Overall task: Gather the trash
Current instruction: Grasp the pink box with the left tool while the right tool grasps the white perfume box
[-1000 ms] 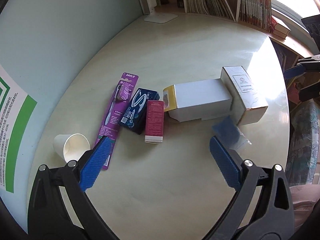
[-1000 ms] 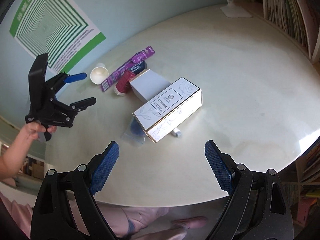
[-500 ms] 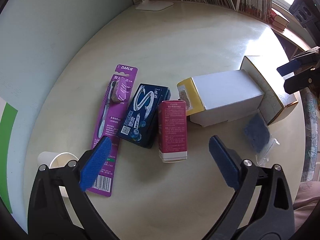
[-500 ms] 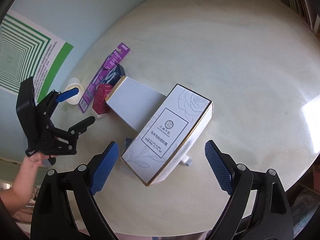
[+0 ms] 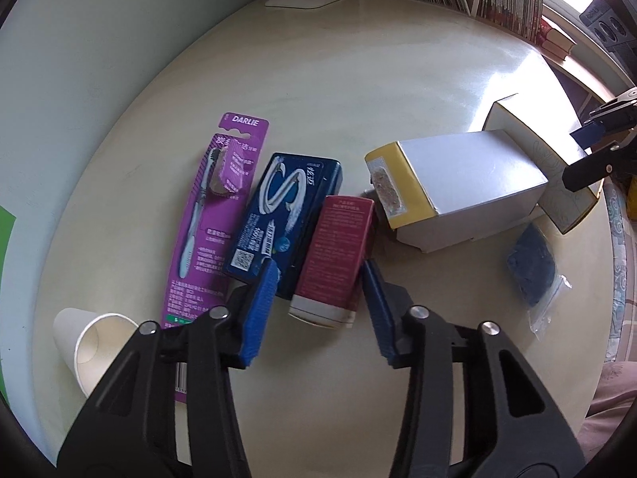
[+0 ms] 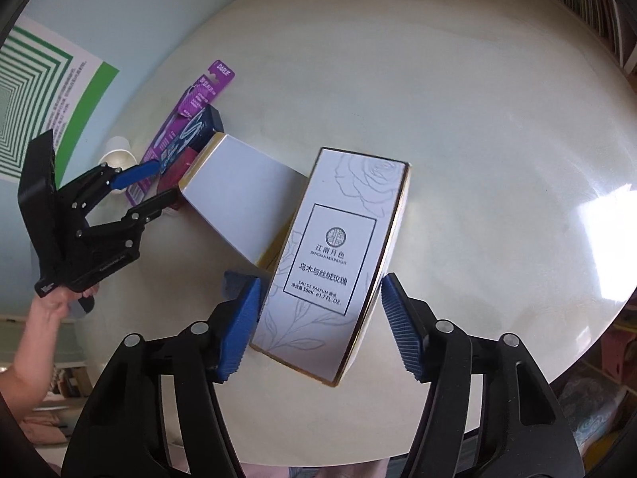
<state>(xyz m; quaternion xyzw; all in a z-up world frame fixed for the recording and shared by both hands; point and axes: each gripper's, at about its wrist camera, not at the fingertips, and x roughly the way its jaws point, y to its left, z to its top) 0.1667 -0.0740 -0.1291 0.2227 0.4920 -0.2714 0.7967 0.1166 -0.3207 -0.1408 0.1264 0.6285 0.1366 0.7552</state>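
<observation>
Simultaneously, left gripper [image 5: 318, 310] fingers narrowed around red box [image 5: 336, 259], right gripper [image 6: 318, 326] fingers around perfume box [image 6: 334, 267], neither visibly clamped, 2 pickups readied.

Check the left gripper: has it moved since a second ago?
Yes. The left gripper came down toward the table, and its jaws have been closing around the red box.

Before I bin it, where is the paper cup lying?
In the left wrist view the paper cup lies on its side at the table's lower-left edge, beside the purple toothbrush pack's bottom end.
</observation>
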